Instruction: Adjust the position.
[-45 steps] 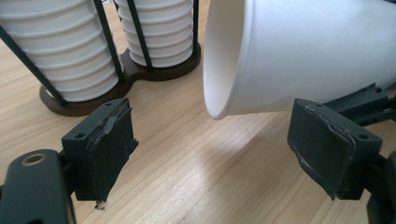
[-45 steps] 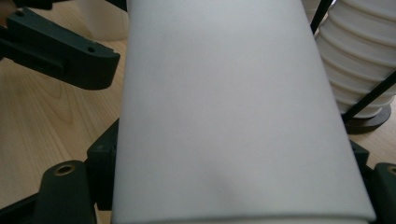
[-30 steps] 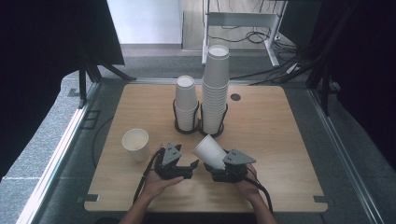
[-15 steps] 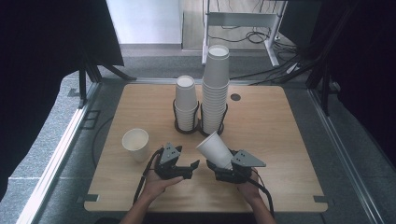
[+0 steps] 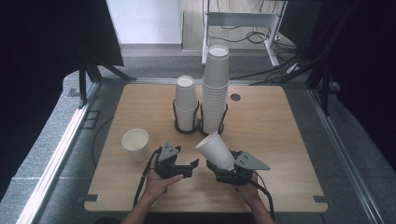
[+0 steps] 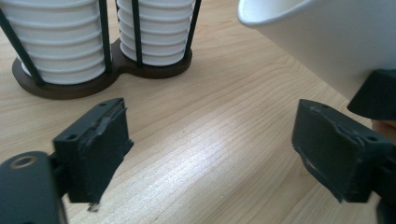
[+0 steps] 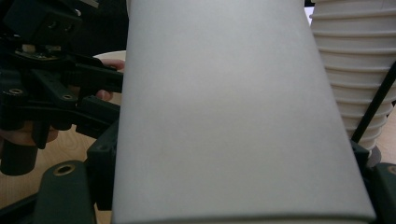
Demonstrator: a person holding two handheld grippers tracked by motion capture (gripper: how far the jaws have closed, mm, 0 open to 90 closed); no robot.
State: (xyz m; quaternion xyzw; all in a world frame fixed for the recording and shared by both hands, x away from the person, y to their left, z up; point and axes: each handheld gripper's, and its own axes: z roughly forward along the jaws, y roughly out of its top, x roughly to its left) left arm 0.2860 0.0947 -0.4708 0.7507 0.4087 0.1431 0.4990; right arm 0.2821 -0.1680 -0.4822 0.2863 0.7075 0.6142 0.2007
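Cup [image 5: 215, 150] tilts in right hand-held gripper [image 5: 223, 169].

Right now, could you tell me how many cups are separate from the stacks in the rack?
2: one cup stands upright on the table's left side, and one tilted cup is held in the right gripper. None seem hidden.

The left tool [image 5: 187, 164] has just been opening, jaws apart with nothing between them; beside it, the right tool [image 5: 219, 165] grips a paper cup [image 5: 215, 149] tilted upward.
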